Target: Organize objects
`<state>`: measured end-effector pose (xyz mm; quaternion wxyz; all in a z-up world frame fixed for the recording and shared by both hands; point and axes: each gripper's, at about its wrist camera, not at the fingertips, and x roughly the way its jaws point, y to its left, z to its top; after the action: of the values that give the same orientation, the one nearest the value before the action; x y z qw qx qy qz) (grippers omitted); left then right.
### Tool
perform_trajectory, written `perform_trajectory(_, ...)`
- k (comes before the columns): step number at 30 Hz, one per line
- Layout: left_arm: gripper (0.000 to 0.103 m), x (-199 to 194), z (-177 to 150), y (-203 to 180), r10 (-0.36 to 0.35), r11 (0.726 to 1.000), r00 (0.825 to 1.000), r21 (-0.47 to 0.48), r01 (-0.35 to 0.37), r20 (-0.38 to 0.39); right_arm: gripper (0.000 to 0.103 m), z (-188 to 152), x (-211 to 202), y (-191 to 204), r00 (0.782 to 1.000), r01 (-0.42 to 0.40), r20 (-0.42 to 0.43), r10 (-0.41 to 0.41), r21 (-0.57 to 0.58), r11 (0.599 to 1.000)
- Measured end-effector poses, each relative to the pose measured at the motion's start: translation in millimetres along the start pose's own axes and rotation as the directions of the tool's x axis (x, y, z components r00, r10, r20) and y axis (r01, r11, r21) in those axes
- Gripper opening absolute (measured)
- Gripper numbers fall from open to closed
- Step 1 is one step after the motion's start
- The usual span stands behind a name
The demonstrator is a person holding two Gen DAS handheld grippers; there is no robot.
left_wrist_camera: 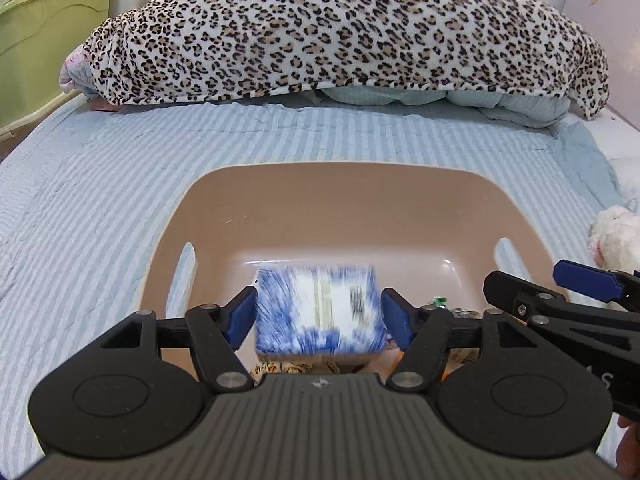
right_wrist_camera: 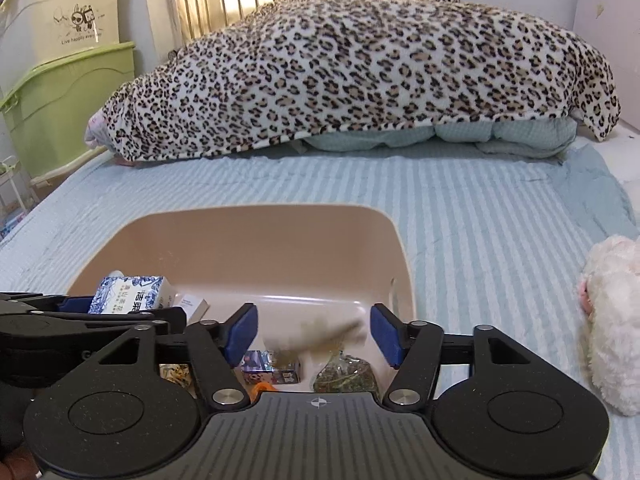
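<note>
A beige plastic basin (left_wrist_camera: 320, 184) sits on the striped bed; it also shows in the right wrist view (right_wrist_camera: 260, 236). My left gripper (left_wrist_camera: 320, 312) is over the basin, its jaws spread, with a blurred blue-and-white box (left_wrist_camera: 318, 308) between the pads; small gaps show on both sides of the box. The same box (right_wrist_camera: 128, 294) shows in the right wrist view. My right gripper (right_wrist_camera: 314, 334) is open over the basin above a blurred brownish item (right_wrist_camera: 328, 332), a clear packet of dried herbs (right_wrist_camera: 346, 376) and a small purple box (right_wrist_camera: 268, 372).
A leopard-print blanket (left_wrist_camera: 340, 32) covers a pile at the far end of the bed. A white plush toy (right_wrist_camera: 616, 320) lies at the right. Green and cream storage bins (right_wrist_camera: 68, 108) stand at the left. A flat white box (right_wrist_camera: 192, 306) lies in the basin.
</note>
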<state>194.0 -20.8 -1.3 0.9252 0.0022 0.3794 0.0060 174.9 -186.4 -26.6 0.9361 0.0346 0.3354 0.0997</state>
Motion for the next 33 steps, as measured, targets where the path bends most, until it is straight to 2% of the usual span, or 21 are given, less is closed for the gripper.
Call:
perform_trajectory(1,0.075,-4.8,0.1,0.0,0.002,1.000,1.000,0.003,-0.002,0.001,0.075,0.9,-4.9,-1.4,1.000,-0.003,0.005,0.003,0.004,1.000)
perform_trajectory(6,0.075,-29.9,-1.4,3.7,0.009,1.000,1.000,-0.003,-0.009,0.006,0.087,3.6,-31.1,-6.8,1.000,0.003,0.021,-0.003,0.007,1.000)
perform_trajectory(13,0.077,-63.9,-7.9,7.4,-0.038,0.999,0.999,-0.036,0.037,-0.025,0.093,1.9,-73.9,-8.0,0.999,0.016,0.050,-0.015,-0.020,1.000)
perform_trajectory(23,0.077,-118.4,-29.5,-0.2,0.007,0.999,1.000,0.043,-0.008,0.020,0.097,-5.0,-126.0,3.1,0.998,0.006,0.056,-0.002,-0.072,0.997)
perform_trajectory(33,0.077,-150.5,-55.8,9.2,0.009,0.999,0.999,0.043,-0.010,0.034,0.097,-17.7,-154.1,5.6,0.999,-0.005,0.050,0.009,-0.082,0.997)
